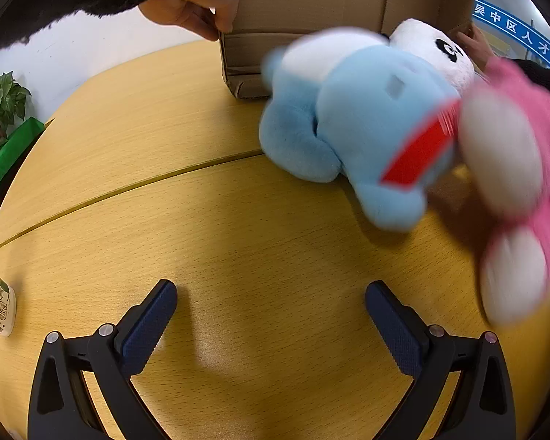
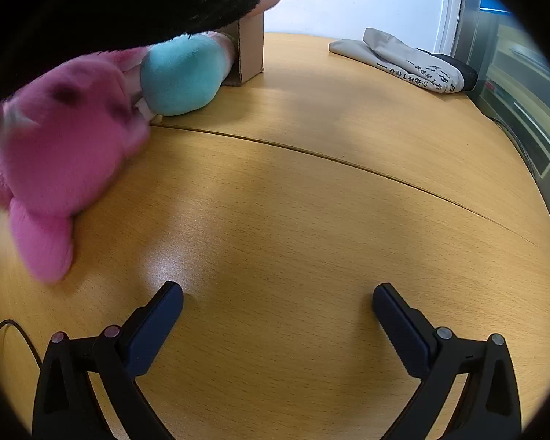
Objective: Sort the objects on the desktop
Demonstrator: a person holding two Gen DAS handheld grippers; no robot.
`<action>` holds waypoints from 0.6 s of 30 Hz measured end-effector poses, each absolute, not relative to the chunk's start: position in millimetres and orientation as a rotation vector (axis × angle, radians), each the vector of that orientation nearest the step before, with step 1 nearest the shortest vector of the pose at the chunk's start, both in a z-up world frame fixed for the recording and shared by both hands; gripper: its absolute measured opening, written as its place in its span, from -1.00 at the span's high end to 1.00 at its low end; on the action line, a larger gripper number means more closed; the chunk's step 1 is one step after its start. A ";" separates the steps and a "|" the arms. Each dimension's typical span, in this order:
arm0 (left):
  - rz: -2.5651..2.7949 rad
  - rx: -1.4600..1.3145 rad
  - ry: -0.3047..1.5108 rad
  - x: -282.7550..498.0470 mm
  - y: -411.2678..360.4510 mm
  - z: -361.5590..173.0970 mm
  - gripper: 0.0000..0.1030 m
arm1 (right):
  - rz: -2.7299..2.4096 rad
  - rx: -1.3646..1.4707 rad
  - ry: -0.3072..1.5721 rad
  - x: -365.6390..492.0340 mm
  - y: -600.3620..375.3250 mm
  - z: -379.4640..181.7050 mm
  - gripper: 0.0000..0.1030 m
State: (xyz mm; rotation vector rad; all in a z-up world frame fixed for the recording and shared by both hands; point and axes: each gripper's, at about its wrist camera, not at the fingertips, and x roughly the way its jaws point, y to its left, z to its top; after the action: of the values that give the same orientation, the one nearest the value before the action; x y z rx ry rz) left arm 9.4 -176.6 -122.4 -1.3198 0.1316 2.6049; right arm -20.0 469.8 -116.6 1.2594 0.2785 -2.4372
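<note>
jaws: both wide, empty | blue plush (image 1: 348, 121): on its side, head toward cardboard box (image 1: 311, 7)

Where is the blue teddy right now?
The blue plush toy lies on the wooden table, right of centre in the left wrist view, between the cardboard box behind it and the pink plush toy on its right.

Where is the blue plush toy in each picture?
Left wrist: the blue toy lies upper right of middle, between the box and the pink toy.
Right wrist: the blue toy sits upper left, behind the pink toy.
Shared landmark: the box, just behind the blue toy.
</note>
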 end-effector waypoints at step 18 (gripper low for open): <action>2.606 -1.321 0.130 1.8 -188.4 -128.6 -1.00 | -2.442 1.260 0.276 -20.1 466.9 -116.8 -1.00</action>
State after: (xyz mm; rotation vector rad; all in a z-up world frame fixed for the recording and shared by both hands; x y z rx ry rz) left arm 1.8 -188.4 -128.6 -1.3207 0.1302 2.6060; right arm -20.1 466.9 -116.8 1.2598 0.2759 -2.4416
